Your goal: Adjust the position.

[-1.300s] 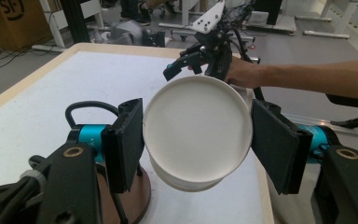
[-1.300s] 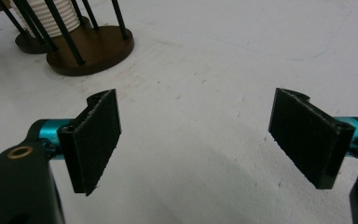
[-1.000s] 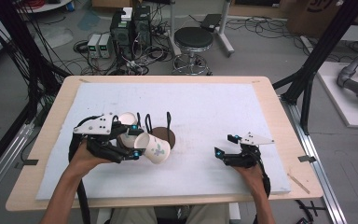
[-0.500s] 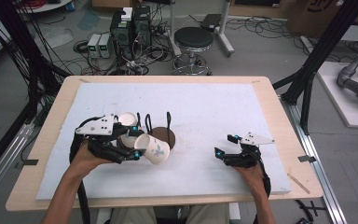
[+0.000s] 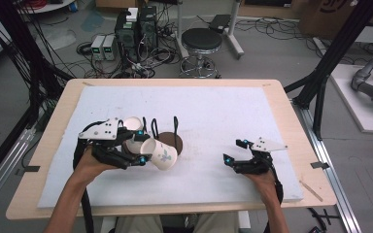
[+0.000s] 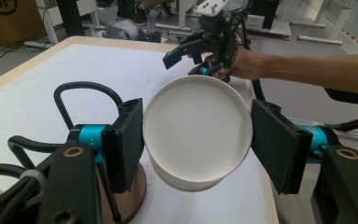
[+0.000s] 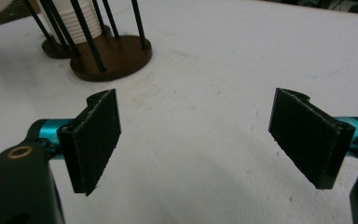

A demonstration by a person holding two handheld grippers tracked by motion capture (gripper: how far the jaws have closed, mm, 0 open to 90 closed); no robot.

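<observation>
Paper cup [image 5: 161, 155] pinched in left jaws, right jaws spread, above white-matted table [image 5: 233, 111].

Cup [image 5: 161, 155] before rack [image 5: 167, 141], left

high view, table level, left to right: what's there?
Left gripper → paper cup held in its jaws, tilted on its side → brown rack base with black wire loops → bare white mat → right gripper, jaws open and empty.
</observation>
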